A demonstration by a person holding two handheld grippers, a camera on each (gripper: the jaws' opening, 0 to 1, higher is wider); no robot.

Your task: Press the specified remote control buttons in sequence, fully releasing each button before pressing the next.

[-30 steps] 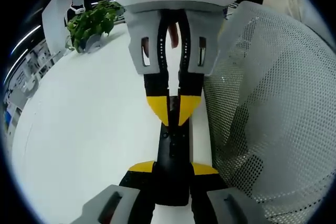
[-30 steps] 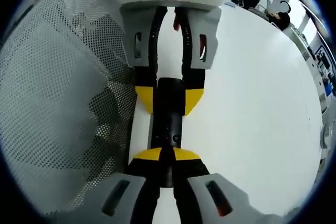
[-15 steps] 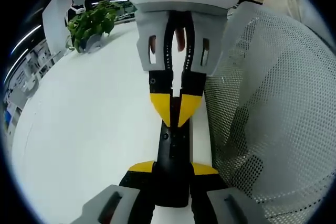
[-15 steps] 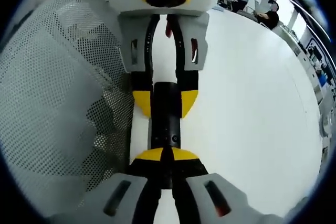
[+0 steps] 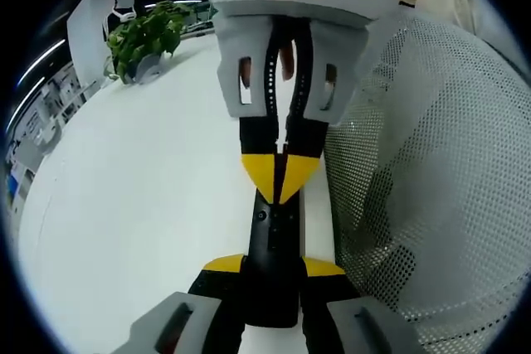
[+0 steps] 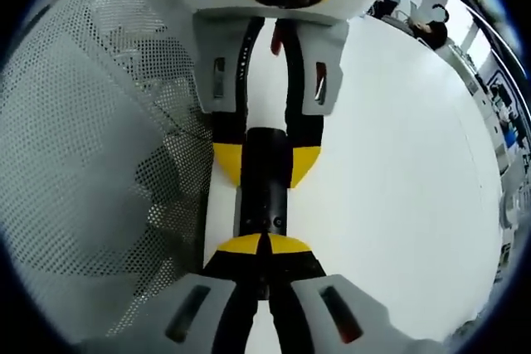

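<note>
Table: the wide white round-edged table (image 5: 141, 205) is spreading from 7 to 11 o'clock in the left gripper view, and across 1 to 5 o'clock (image 6: 406, 180) in the right gripper view.
Mesh: a pale grey perforated mesh surface (image 5: 431, 188) is filling 1 to 5 o'clock in the left gripper view and 7 to 11 o'clock (image 6: 91, 147) in the right gripper view, lying just beside the remote.
Left gripper: the grey and black left gripper (image 5: 272, 267) with yellow-tipped fingers (image 5: 224, 264) is rising from 6 o'clock in its own view; the fingers are gripping the near end of the remote. In the right gripper view it is coming in from 12 o'clock (image 6: 265, 162), its yellow tips clamping the far end of the remote.
Right gripper: the matching right gripper (image 6: 265, 244) is rising from 6 o'clock in its own view, its fingers closed together with the yellow tips meeting on top of the remote. In the left gripper view it is reaching down from 12 o'clock (image 5: 280, 180), tips pressing on the remote.
Remote: the slim black rectangular remote control (image 5: 274, 238) is lying at the centre between the two grippers, along the table edge (image 6: 264, 192).
Plant: a leafy green potted plant (image 5: 145, 35) is standing at 10 o'clock, far back on the table.
</note>
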